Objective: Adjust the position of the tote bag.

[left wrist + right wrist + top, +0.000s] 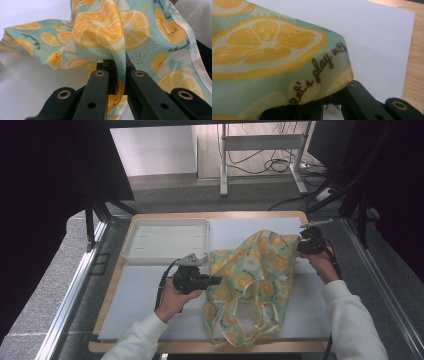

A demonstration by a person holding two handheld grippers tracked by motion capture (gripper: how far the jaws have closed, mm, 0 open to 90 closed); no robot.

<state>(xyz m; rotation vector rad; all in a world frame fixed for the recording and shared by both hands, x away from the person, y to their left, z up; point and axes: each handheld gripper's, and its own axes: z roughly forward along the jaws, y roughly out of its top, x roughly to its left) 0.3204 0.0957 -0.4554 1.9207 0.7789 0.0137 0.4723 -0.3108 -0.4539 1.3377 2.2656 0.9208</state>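
Left gripper (212, 280) w/ fingers (100, 82) pinching a fold of the orange-print bag (252, 282) at its left side; right gripper (301, 245) fingers (359, 100) clamped on the bag's far right corner, cloth draped over them. Bag is lifted and stretched between both at the counter's (150, 295) centre-right, its handles and lower part resting near the front edge. White tray (165, 241) sits apart at the back-left. Judging by creases, spreading looks approx. half done; flattening and any folding remain.
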